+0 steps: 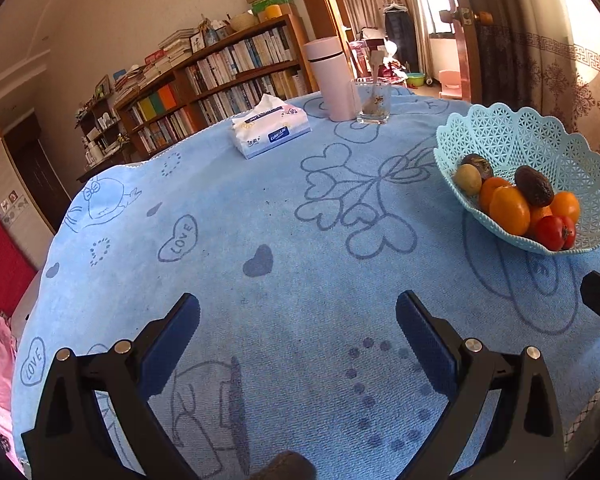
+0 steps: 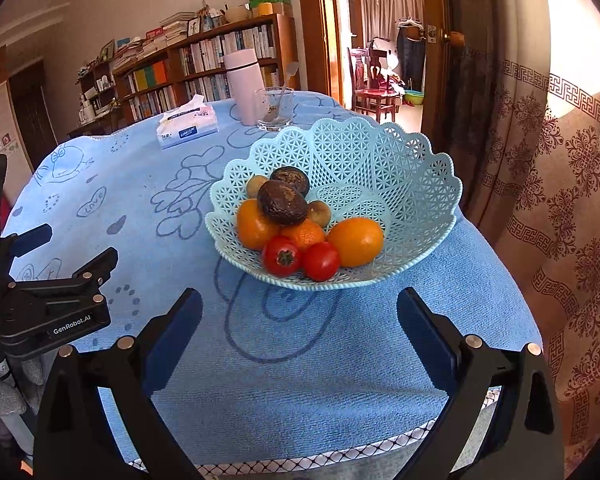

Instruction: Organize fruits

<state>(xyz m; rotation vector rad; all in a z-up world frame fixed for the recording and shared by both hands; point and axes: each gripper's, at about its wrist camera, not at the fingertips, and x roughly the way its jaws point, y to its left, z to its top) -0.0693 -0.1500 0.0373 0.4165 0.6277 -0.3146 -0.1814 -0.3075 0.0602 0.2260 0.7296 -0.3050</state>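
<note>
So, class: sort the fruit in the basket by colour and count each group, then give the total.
Red: 2
Orange: 3
Dark brown: 2
Tan-green: 2
Total: 9 showing in the basket; any hidden underneath cannot be counted.

"LOVE" on tablecloth (image 1: 260,208), "GenRobot.AI" on left tongs (image 2: 76,246)

- Bright daylight enters from the curtain (image 2: 560,184) to the gripper's right, glaring white at the upper corner.
- Fisheye bends the bookshelf (image 1: 220,76); corners go black.
- Far room looks soft, possibly overexposed.
</note>
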